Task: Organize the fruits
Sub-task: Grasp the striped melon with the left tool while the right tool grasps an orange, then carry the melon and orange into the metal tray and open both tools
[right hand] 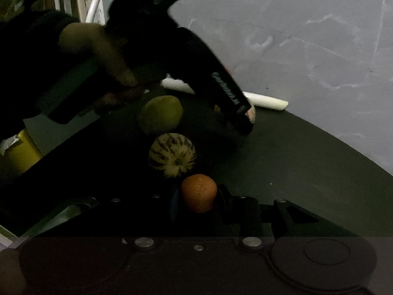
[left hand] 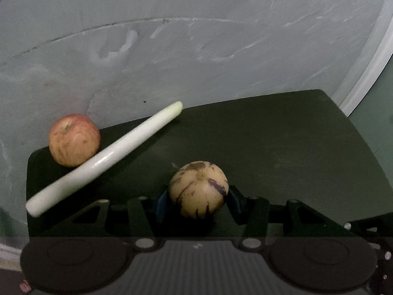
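Near the tabletop's (left hand: 270, 147) front edge, the left tool (left hand: 197, 196) gripped a tan, purple-streaked melon (left hand: 198, 188) between its pads. An apple (left hand: 73, 139) sat at the far left corner, touching a white leek (left hand: 103, 158). The right tool (right hand: 199, 199) was clamped on an orange (right hand: 199, 193), just beside a striped melon (right hand: 172, 154) and a green fruit (right hand: 160, 114).

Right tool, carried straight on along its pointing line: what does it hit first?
Probably the striped melon, just beyond the orange that the right tool grips; next the green fruit. Depth is unclear.
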`<state>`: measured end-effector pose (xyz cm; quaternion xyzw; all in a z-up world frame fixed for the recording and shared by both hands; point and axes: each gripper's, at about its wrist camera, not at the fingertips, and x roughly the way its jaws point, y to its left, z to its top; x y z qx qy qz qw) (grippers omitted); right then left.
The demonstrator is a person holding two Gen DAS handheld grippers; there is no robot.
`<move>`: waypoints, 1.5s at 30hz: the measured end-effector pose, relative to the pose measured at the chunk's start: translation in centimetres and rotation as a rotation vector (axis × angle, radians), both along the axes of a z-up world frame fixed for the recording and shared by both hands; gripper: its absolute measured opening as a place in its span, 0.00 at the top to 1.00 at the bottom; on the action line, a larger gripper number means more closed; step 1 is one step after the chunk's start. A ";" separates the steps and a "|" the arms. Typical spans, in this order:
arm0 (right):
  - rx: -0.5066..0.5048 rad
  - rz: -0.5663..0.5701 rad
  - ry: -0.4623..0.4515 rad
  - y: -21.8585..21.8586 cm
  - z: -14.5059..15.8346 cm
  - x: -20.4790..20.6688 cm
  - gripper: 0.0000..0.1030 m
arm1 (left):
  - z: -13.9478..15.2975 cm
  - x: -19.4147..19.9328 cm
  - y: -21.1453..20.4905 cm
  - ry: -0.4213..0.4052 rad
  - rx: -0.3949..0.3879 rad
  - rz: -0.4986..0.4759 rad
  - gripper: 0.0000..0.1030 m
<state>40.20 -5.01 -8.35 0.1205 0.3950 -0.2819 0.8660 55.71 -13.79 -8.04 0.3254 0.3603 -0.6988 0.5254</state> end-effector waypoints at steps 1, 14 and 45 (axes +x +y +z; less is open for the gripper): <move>-0.002 -0.003 -0.007 0.1 0.3 -0.3 0.66 | 0.4 -0.2 0.3 0.004 0.010 0.001 0.47; -0.059 0.055 -0.059 3.9 5.0 -5.8 0.66 | 6.0 -2.4 9.5 0.049 -0.047 0.162 0.47; 0.155 0.387 0.060 12.0 1.9 -16.9 0.66 | 1.9 -11.2 26.4 0.057 0.136 0.443 0.47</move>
